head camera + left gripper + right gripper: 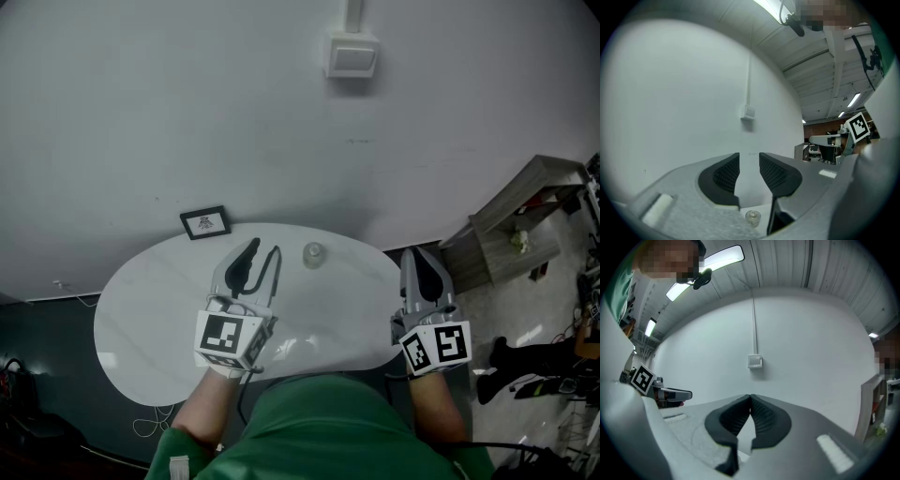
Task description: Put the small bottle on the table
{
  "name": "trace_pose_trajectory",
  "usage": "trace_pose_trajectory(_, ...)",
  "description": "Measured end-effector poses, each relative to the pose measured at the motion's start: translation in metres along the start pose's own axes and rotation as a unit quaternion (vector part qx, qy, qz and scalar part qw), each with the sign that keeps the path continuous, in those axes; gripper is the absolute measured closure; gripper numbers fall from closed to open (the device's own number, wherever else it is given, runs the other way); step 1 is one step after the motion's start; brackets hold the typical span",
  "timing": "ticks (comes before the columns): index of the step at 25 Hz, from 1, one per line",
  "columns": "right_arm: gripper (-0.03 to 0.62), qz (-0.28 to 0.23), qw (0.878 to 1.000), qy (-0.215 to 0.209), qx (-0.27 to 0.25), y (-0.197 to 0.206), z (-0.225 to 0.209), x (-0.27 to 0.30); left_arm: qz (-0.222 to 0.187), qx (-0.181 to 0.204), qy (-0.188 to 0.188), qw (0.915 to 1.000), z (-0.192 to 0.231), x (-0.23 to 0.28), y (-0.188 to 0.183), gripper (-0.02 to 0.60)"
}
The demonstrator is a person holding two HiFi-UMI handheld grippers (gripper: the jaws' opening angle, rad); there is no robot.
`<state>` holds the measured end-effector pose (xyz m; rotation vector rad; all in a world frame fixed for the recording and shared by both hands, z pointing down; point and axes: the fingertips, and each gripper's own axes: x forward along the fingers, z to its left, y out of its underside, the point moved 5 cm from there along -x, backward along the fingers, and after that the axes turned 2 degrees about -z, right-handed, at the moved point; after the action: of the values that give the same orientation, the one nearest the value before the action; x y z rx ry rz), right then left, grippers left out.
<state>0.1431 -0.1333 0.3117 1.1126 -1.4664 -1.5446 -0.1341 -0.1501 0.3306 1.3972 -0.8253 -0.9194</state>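
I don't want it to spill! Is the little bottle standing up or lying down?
Standing up. The small bottle sits upright on the white table, with its round top facing up.

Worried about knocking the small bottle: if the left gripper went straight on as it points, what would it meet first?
Most likely the white wall. The small bottle sits below where the left gripper points, low in its own view, so it would probably be missed; depth is unclear.
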Motion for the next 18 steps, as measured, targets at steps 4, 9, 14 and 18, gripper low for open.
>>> trace_pose_trajectory(4, 0.595, 0.001, 1.000, -0.001, -0.002, 0.0001, 0.0018, 0.0000, 0.000, 0.001, 0.002, 1.0000, 0.0005, 0.0001, 0.0014, 0.442)
trace_pose_trajectory(9, 0.595, 0.002, 1.000, -0.002, -0.009, -0.0013, 0.0039, 0.0018, -0.002, 0.000, 0.003, 1.0000, 0.0026, 0.0016, 0.0008, 0.443)
trace_pose_trajectory(14, 0.595, 0.005, 1.000, -0.002, -0.012, -0.0010, 0.0051, 0.0046, -0.001, 0.002, 0.004, 1.0000, 0.0041, 0.0035, 0.0039, 0.442)
trace_pose_trajectory(18, 0.595, 0.007, 1.000, -0.003, -0.015, -0.0012, 0.0073, 0.0055, 0.006, -0.004, 0.001, 1.0000, 0.0066, 0.0037, 0.0038, 0.442)
